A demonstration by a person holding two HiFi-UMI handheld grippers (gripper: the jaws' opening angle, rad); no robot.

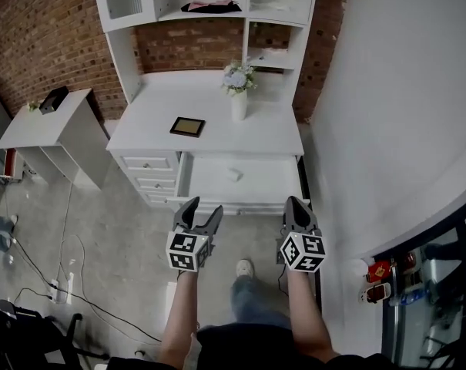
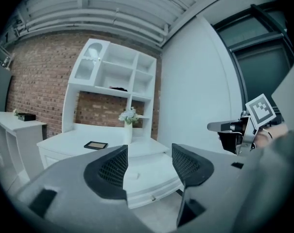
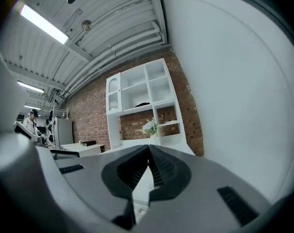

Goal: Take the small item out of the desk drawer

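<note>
The desk drawer (image 1: 209, 182) stands pulled out under the white desk top (image 1: 155, 122). A small white item (image 1: 234, 174) lies inside it, near the middle. My left gripper (image 1: 198, 213) hovers just in front of the drawer's front edge, at its left end, jaws open with nothing between them. My right gripper (image 1: 297, 206) is held at the drawer's right end with its jaws shut and empty. In the left gripper view, the open left gripper (image 2: 149, 166) frames the drawer (image 2: 154, 191) and the small item (image 2: 133, 175). In the right gripper view, the right gripper (image 3: 148, 150) shows its pads pressed together.
On the desk top lie a dark picture frame (image 1: 187, 126) and a white vase of flowers (image 1: 238, 91). A stack of shut drawers (image 1: 149, 177) is left of the open one. A white wall (image 1: 402, 114) is close on the right, a side table (image 1: 48, 122) on the left, cables (image 1: 71, 276) on the floor.
</note>
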